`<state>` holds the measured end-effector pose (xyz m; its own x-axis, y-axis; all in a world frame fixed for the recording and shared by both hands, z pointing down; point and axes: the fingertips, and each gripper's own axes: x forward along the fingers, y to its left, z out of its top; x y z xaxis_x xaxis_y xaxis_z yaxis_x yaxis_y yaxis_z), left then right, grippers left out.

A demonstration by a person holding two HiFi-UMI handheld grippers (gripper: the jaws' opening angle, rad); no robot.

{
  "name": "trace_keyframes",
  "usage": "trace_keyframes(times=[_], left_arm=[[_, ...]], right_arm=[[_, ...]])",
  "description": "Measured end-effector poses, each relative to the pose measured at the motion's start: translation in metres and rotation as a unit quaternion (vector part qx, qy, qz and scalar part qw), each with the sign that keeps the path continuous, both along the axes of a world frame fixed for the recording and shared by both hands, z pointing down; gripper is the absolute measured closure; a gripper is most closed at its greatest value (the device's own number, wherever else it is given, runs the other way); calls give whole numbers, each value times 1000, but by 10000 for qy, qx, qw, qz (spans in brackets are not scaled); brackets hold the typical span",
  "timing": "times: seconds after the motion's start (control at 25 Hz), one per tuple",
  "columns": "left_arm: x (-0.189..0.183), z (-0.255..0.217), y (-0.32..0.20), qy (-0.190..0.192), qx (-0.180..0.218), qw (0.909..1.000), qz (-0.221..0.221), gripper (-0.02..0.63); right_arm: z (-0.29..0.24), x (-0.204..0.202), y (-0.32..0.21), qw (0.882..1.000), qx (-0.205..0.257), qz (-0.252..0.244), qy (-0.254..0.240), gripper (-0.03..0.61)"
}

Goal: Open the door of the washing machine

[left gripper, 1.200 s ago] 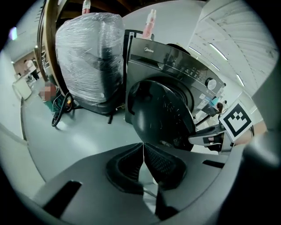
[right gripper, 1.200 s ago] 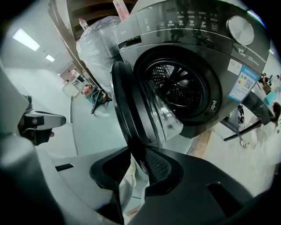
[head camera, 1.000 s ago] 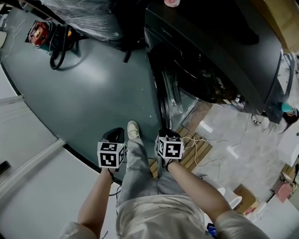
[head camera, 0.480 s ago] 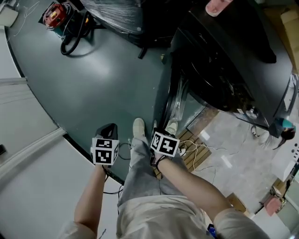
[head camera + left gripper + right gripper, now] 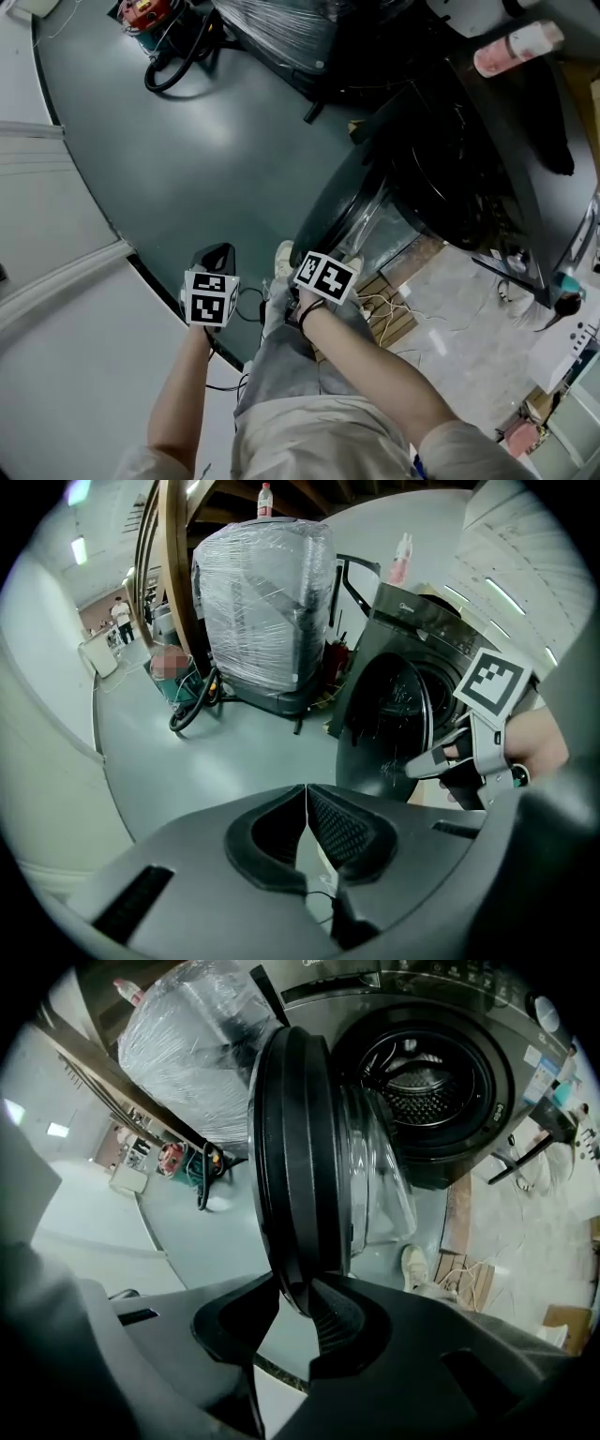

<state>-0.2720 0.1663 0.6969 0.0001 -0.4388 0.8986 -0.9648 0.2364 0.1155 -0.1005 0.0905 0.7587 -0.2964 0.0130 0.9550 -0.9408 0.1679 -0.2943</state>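
**Door open wide, right gripper clamped on its rim**

Right gripper (image 5: 298, 1305) is clenched on the lower edge of the door (image 5: 295, 1147), black rim wedged between both pads. Left gripper (image 5: 307, 797) has its jaws pressed together with nothing in them and hangs beside the right one, low above the floor (image 5: 216, 169). The door stands edge-on to the right gripper view, swung well clear of the washing machine (image 5: 375, 983), with the drum opening (image 5: 422, 1082) fully exposed. I judge the task nearly or fully done

Risks from here:
- grip sits only on the rim's edge, and the rim is rounded and smooth, so a sideways pull could make the pads slide off
- pushing further could strain the hinge, since the door already looks close to its limit
- the person's shoe (image 5: 284, 258) is just beside the door's lower edge, so a swing back could clip it
- loose cables (image 5: 403, 300) lie over wooden slats (image 5: 389, 319) near the feet, a trip hazard

Surface and room: smooth grey-green floor, bare near the door. A bulky item wrapped in plastic film (image 5: 262, 602) stands beside the machine, and a coiled black hose (image 5: 173, 61) lies further off. A pink bottle (image 5: 511, 47) lies on the machine's top. Pale shiny flooring on the far side, cluttered, workshop-like
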Motion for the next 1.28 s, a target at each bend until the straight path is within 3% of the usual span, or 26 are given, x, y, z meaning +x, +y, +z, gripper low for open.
trace_keyframes(times=[0.2, 0.28, 0.52, 0.92, 1.28], left_arm=[[-41, -6, 2, 336, 221, 9962, -769, 591], [-61, -11, 1, 275, 294, 9948, -939, 591], [-104, -15, 0, 131, 366, 9942, -1003, 591], [-130, -18, 19, 147, 442, 9895, -1366, 591], [-149, -29, 22, -85, 625, 9832, -1715, 591]], right_arm=[[2, -40, 0, 9992, -193, 343, 19, 457], [2, -56, -1, 9991, -181, 374, -13, 456], [4, -100, -6, 9979, -213, 597, -136, 454], [8, -152, -17, 9929, -319, 1080, -392, 449], [18, -200, -30, 9899, -341, 1087, -846, 428]])
